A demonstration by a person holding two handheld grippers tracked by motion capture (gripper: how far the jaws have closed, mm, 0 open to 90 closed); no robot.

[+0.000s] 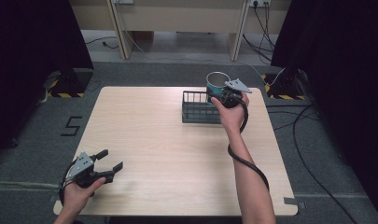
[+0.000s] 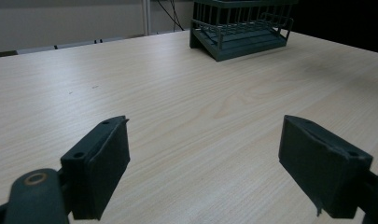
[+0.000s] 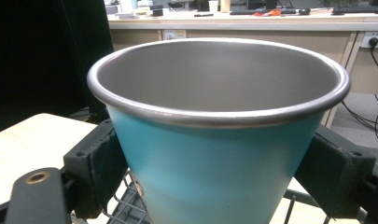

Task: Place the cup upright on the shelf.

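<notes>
**Blue cup gripped above the wire rack**

The right gripper (image 1: 222, 94) is clamping a blue cup (image 3: 214, 154) between its two jaws, holding it upright over the dark wire rack (image 1: 196, 108) at the table's (image 1: 144, 140) far right. The cup is standing with its long axis vertical and its metal-rimmed mouth facing up; its grey inside is showing nothing in it. The rack's slots are lying bare. The left gripper (image 1: 108, 160) is resting near the table's front left corner, jaws spread wide and gripping nothing.
</notes>
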